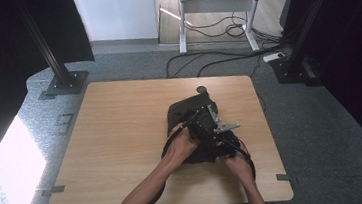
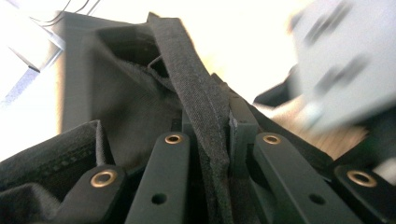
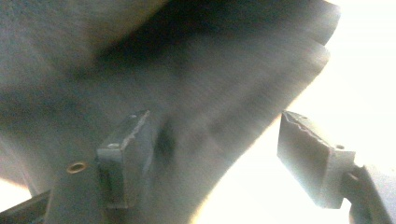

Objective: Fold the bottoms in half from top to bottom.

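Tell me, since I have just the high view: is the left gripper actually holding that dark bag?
Observer: Yes. In the left gripper view, the left gripper is shut on a black strap of the bag.
Operator: And the right gripper?
Observer: In the right gripper view its fingers stand apart and press nothing. Blurred dark fabric lies just beyond them.

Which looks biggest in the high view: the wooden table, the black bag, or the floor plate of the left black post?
1. Wooden table
2. Black bag
3. Floor plate, though it lies farther from the camera, so this rank is unsure.
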